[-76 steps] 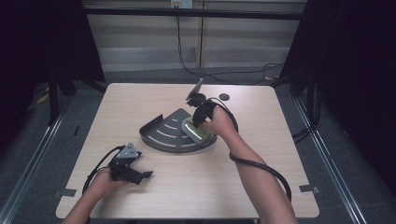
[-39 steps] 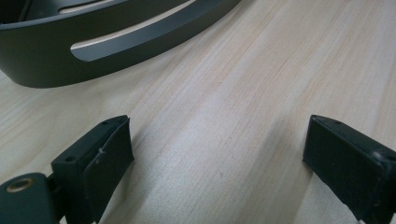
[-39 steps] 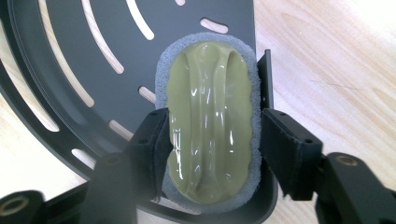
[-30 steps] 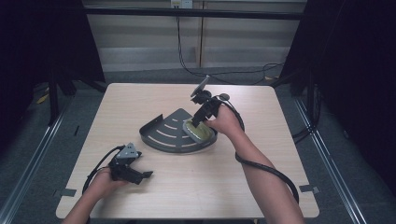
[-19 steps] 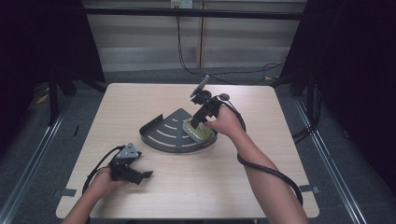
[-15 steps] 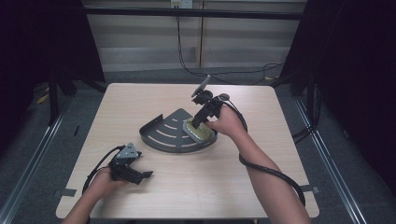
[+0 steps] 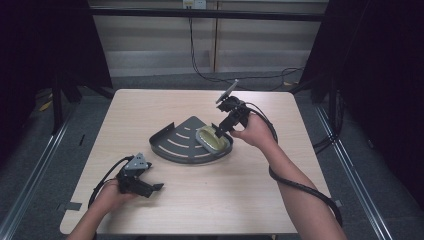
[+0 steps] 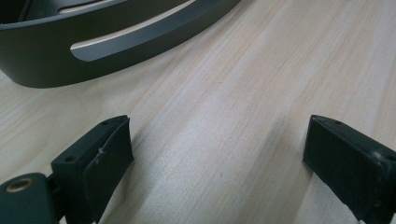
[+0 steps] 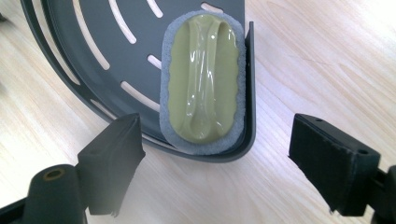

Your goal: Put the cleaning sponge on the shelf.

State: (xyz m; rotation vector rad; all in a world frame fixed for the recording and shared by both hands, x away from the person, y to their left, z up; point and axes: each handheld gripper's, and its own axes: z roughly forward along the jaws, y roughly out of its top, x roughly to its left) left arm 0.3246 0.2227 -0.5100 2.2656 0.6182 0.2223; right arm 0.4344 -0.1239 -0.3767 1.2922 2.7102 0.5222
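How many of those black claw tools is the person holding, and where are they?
2. The left gripper rests low near the table's front-left edge, jaws open. The right gripper hangs open over the sponge in the grey tray.

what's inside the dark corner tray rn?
One green-topped scrubber on a grey sponge base lies flat in the slotted tray, tucked against the straight wall at its corner. The right tongs hang open above it. The tray floor beneath the scrubber is covered.
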